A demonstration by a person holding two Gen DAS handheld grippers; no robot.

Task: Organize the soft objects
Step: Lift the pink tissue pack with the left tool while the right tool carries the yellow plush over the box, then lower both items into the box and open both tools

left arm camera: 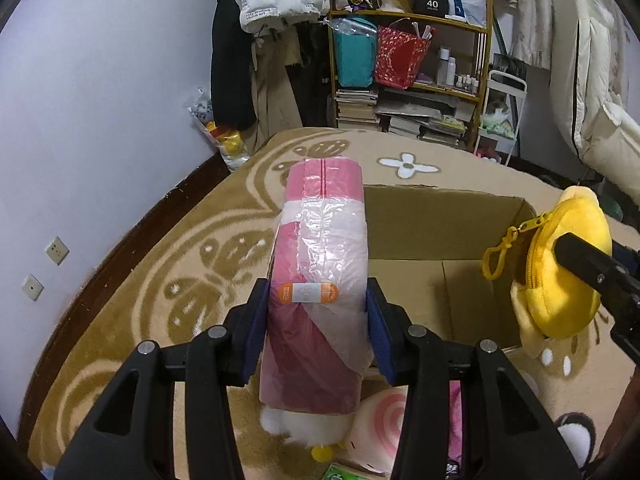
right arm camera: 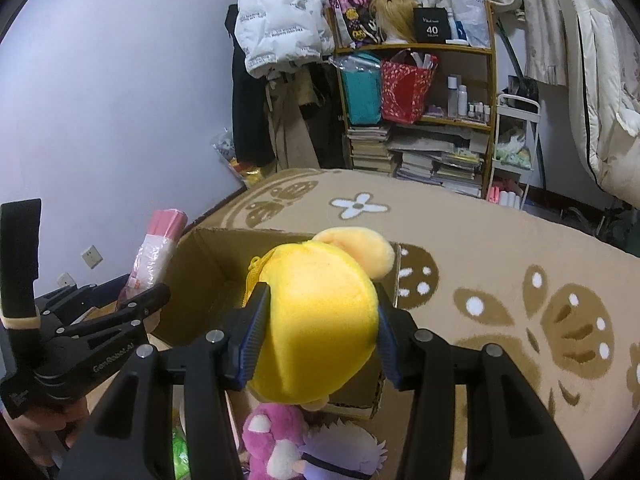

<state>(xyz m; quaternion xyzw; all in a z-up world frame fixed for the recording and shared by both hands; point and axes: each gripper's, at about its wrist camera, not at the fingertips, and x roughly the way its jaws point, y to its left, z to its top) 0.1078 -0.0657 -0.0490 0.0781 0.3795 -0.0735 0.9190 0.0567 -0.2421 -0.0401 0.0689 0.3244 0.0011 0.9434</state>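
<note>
My left gripper (left arm camera: 318, 316) is shut on a pink roll of plastic bags (left arm camera: 320, 256), held upright by the left wall of an open cardboard box (left arm camera: 432, 232). My right gripper (right arm camera: 318, 332) is shut on a yellow plush coin pouch (right arm camera: 320, 316) with a zipper, held above the box (right arm camera: 208, 264). The pouch also shows in the left wrist view (left arm camera: 560, 264) at the box's right side, with its yellow clip (left arm camera: 500, 252) hanging. The pink roll shows at the left of the right wrist view (right arm camera: 156, 248).
More soft toys lie near the box: a white plush (left arm camera: 296, 428), a pink-swirl plush (left arm camera: 380, 428), a magenta plush (right arm camera: 276, 440) and a purple-haired doll (right arm camera: 344, 452). The tan patterned rug (right arm camera: 500, 280) spreads around. A cluttered shelf (left arm camera: 412, 72) and hanging clothes stand behind.
</note>
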